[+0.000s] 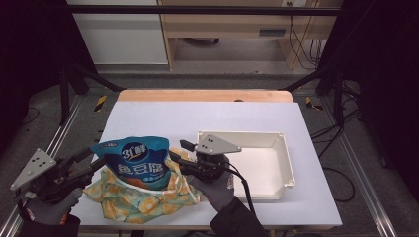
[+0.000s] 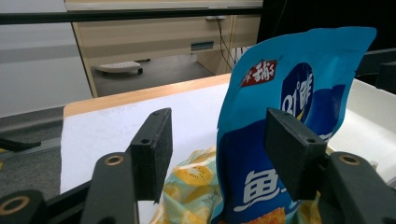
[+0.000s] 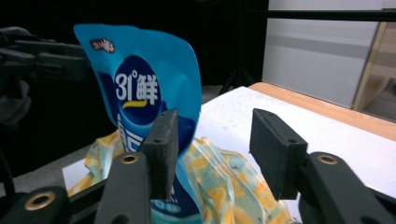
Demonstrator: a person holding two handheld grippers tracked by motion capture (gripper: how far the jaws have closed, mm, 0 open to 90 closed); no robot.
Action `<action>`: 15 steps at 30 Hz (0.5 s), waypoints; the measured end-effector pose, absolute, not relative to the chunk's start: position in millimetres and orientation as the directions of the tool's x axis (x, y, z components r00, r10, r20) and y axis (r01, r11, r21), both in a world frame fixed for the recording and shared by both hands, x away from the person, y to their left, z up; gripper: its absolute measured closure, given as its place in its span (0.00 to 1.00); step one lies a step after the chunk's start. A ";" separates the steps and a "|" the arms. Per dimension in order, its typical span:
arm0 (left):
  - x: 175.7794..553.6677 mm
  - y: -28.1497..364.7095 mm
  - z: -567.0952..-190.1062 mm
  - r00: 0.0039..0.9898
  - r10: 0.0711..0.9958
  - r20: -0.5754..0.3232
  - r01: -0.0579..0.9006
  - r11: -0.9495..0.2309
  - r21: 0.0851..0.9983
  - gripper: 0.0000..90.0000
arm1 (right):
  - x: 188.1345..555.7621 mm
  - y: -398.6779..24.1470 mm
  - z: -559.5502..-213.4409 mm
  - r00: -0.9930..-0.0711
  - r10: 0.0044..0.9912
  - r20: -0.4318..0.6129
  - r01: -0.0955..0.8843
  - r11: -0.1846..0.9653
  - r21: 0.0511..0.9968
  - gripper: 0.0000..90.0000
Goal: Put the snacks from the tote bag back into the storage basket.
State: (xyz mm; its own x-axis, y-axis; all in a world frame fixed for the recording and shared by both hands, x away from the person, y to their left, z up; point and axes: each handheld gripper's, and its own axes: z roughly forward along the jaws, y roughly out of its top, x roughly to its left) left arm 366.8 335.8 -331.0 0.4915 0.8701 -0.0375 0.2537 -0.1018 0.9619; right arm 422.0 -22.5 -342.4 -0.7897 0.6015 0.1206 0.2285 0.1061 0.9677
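Table: white sheet, wooden edge at 12 o'clock.
Pouch: blue snack pouch upright in patterned bag, 9 o'clock of white tray.
Left gripper: jaws parted, pouch edge and bag rim between.
Right gripper: jaws parted, bag rim between, unpressed.

High view is looking down from above; both gripper views are facing the pouch closely, from opposite sides.

White tray on table, wooden desk behind

Blue snack pouch stands in a fruit-print bag beside a white tray.
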 end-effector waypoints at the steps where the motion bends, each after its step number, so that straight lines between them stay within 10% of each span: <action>1: 368.0 334.9 -330.8 0.492 0.870 -0.041 0.254 -0.098 0.962 0.48 | 422.5 -20.9 -341.2 -0.791 0.600 0.120 0.227 0.105 0.968 0.60; 15: 377.7 329.0 -328.7 0.506 0.861 -0.049 0.241 -0.087 0.967 0.73 | 430.8 -6.1 -338.3 -0.805 0.583 0.112 0.222 0.121 0.967 0.75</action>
